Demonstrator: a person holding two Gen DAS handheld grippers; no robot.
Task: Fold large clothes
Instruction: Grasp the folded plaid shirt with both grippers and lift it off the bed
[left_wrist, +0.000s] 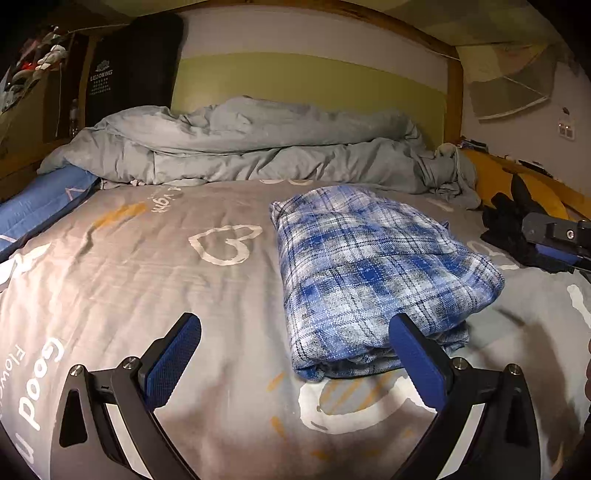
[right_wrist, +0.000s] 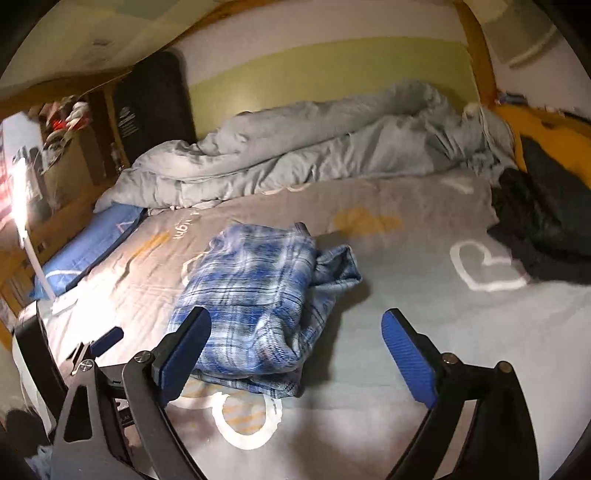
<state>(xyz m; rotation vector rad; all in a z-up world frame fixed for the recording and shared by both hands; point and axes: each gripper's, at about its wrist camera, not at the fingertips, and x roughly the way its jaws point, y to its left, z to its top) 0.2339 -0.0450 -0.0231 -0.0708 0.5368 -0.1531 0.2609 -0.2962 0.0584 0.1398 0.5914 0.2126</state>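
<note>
Although the work looked nearly finished, one loose end remained. The plaid shirt (left_wrist: 376, 273) lay on the bed sheet (left_wrist: 147, 266) as a compact, layered bundle, in the middle of the bed in front of the rumpled grey duvet (left_wrist: 240, 144). In the right wrist view a sleeve or corner (right_wrist: 338, 267) spilled out along the bundle's right side, so I judged a final tuck or smoothing was left. The left gripper (left_wrist: 295, 354) and the right gripper (right_wrist: 297, 350) both had their fingers spread wide and empty, just before the bundle's near edge.
</note>
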